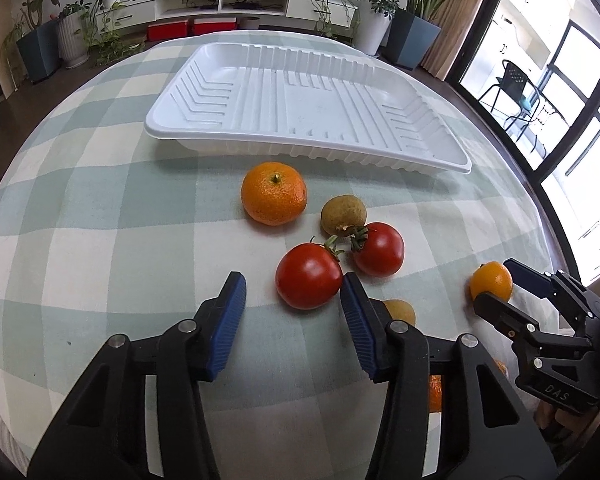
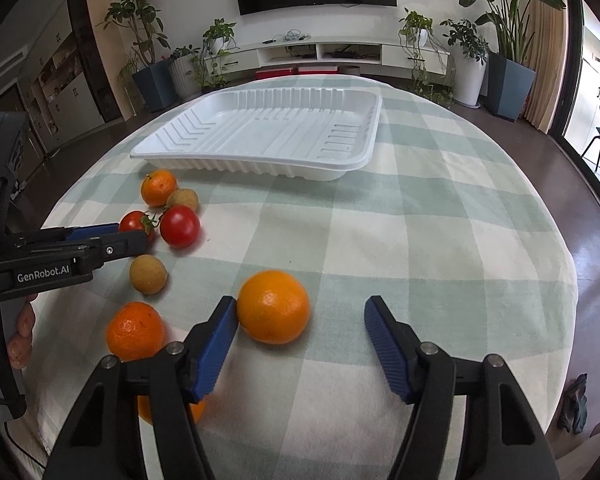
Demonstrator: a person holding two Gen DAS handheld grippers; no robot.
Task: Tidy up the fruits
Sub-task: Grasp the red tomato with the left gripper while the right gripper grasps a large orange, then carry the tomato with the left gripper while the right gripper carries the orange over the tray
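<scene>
A white ribbed tray (image 1: 300, 92) (image 2: 268, 132) lies empty at the far side of the checked tablecloth. In front of it sit a mandarin (image 1: 274, 193) (image 2: 159, 187), a brownish kiwi (image 1: 343, 215) (image 2: 183, 199) and two red tomatoes (image 1: 309, 276) (image 1: 380, 249) (image 2: 179, 226). My left gripper (image 1: 294, 294) is open, its right pad touching the near tomato. My right gripper (image 2: 300, 312) is open around an orange (image 2: 273, 306) (image 1: 491, 281), the left pad touching it. Another mandarin (image 2: 135, 330) and a second kiwi (image 2: 148, 274) lie to its left.
Part of one more orange fruit (image 2: 146, 408) shows under the right gripper's left finger. The table edge drops to a dark wooden floor on the right. Potted plants, a TV unit and windows stand beyond the table.
</scene>
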